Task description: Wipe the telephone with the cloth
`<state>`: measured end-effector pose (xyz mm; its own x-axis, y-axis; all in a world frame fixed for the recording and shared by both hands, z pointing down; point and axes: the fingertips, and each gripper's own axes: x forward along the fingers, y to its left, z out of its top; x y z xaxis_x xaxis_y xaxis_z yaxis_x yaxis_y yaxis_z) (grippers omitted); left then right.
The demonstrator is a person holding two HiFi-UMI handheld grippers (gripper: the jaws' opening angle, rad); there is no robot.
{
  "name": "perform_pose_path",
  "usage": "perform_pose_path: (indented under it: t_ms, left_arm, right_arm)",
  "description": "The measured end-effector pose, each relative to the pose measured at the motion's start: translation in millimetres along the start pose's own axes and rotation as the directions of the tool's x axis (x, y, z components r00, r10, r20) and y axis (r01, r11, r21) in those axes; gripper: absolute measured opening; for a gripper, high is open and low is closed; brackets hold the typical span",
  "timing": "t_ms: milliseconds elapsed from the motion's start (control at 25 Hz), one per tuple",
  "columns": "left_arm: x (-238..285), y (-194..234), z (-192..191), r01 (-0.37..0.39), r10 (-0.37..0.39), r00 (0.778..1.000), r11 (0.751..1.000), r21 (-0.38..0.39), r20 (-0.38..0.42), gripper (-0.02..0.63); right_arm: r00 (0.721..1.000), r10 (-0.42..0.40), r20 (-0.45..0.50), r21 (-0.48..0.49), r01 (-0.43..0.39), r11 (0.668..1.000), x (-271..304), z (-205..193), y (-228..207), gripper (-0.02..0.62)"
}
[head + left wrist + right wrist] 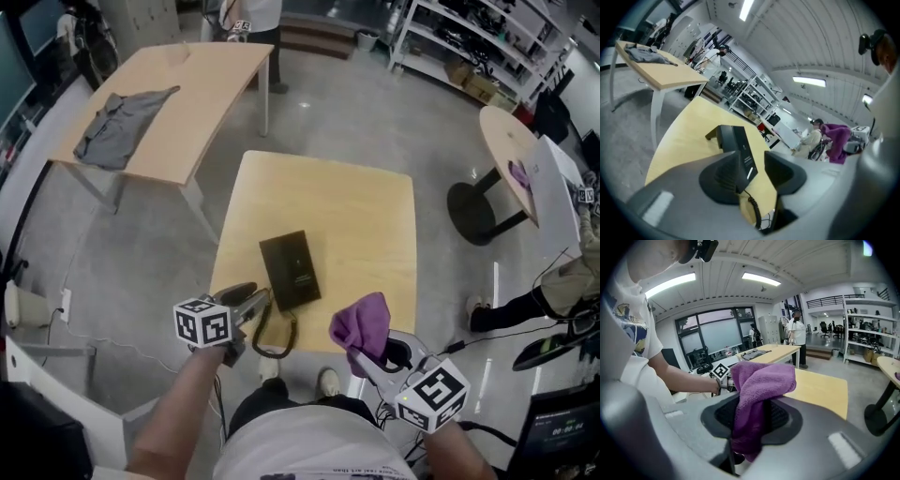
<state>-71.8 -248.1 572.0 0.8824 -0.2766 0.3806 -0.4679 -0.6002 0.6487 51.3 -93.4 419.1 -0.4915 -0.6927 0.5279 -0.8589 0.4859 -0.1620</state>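
Purple cloth (363,323), bunched, is clamped tight in the right gripper (371,360) at the lower right of the head view. The black telephone (290,269) rests at the centre, near the front edge of the pale wooden table (366,216). The left gripper (253,302), jaws apart and holding nothing, sits just beside the phone's lower left corner. It is probably best to steady the phone with the left gripper first, then sweep the cloth lightly across its top

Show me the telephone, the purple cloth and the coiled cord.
telephone (290,270): head view, middle of its black top face.
purple cloth (761,378): right gripper view, its bunched upper fold.
coiled cord (754,212): left gripper view, lower stretch of the coil.
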Motion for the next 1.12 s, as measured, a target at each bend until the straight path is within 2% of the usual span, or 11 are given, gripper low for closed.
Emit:
perform_pose_path:
  t_ms: [360, 680, 800, 960, 1120]
  left_arm:
    - [54, 50, -15, 0.052, -0.064, 0.995, 0.989, -0.139, -0.079, 0.200]
    - [79, 52, -18, 0.111, -0.132, 0.988, 0.966, -0.232, -0.077, 0.206]
    - [84, 51, -18, 0.130, -0.153, 0.986, 0.958, -0.256, -0.073, 0.177]
    - [83, 51, -19, 0.122, -0.143, 0.988, 0.955, -0.271, -0.062, 0.156]
    - [80, 49, -17, 0.077, -0.098, 0.993, 0.967, -0.244, -0.072, 0.134]
  right_arm:
    - [0.990, -0.127, -0.057, 0.058, 0.130, 0.990, -10, -8, 5, 0.115]
    - [0.978, -0.183, -0.098, 0.094, 0.192, 0.977, -16, -14, 10, 0.115]
    - [0.975, -0.195, -0.106, 0.101, 0.206, 0.973, -18, -16, 12, 0.115]
    - [0.972, -0.205, -0.113, 0.108, 0.217, 0.970, -23, -18, 11, 0.115]
    - [0.973, -0.202, -0.108, 0.109, 0.213, 0.971, -23, -18, 9, 0.115]
